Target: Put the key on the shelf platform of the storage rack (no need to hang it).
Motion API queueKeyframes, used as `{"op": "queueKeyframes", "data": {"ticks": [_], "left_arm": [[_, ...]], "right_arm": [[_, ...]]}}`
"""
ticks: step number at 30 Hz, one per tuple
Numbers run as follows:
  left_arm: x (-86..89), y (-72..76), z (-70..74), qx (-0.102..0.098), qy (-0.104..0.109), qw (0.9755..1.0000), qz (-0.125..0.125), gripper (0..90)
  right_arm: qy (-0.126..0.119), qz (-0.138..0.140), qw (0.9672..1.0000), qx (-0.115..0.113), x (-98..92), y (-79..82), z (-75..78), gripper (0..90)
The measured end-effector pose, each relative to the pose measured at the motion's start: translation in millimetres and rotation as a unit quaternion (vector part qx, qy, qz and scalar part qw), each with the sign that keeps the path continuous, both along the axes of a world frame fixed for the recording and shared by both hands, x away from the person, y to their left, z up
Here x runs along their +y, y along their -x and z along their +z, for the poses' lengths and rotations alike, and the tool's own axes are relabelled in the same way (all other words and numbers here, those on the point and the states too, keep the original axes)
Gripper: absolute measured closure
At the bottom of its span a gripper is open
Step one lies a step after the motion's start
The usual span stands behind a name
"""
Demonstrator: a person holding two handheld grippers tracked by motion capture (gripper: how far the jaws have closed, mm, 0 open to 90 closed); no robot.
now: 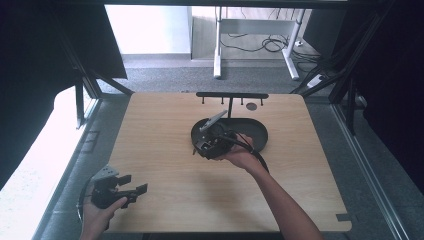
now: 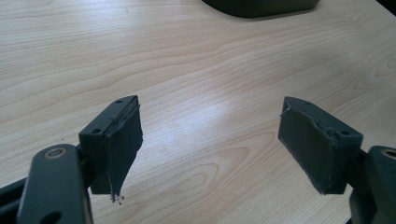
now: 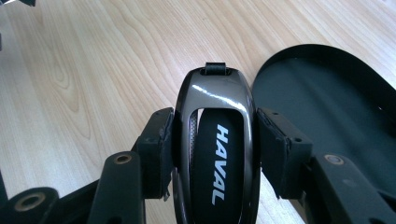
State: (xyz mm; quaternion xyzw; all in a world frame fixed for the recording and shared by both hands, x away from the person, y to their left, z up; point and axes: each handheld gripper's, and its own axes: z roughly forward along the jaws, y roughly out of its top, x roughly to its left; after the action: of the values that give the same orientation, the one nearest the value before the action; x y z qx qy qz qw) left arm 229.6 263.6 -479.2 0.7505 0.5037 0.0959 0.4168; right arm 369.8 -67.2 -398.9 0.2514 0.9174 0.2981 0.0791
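— What is being gripped, and where?

— A glossy dark oval car key fob with a white HAVAL badge (image 3: 217, 154) is pinched across its width by the right gripper (image 3: 215, 147), one pad pressed on each long side. It is held above the light wooden table (image 1: 160, 150), beside the rim of the black oval plastic tray (image 3: 327, 107).

— Why the sides?

— Probably so that the badge face is left clear and the slim body cannot be twisted.

— And its heading?

— The long axis is run straight out along the jaws; the small strap loop at the far end is pointed away from the hand.

— The other claw?

— The left gripper (image 1: 131, 189) is kept spread, nothing between its pads, parked at the table's near left corner, presumably to stay clear.
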Motion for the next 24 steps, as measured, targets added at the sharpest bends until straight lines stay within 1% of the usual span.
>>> {"op": "queueKeyframes", "data": {"ticks": [19, 23, 24], "left_arm": [[0.4, 0.0, 0.0, 0.001, 0.0, 1.0, 0.001, 21.9], [0.3, 0.0, 0.0, 0.0, 0.0, 1.0, 0.001, 21.9], [0.4, 0.0, 0.1, 0.0, 0.0, 1.0, 0.001, 21.9]], "right_arm": [[-0.003, -0.028, 0.9996, 0.0, -19.1, -12.0, 1.0, 49.3], [-0.002, -0.037, 0.9993, 0.002, -22.9, -14.6, 0.7, 49.3], [-0.002, -0.035, 0.9994, 0.0, -24.4, -16.0, 0.3, 49.2]]}}
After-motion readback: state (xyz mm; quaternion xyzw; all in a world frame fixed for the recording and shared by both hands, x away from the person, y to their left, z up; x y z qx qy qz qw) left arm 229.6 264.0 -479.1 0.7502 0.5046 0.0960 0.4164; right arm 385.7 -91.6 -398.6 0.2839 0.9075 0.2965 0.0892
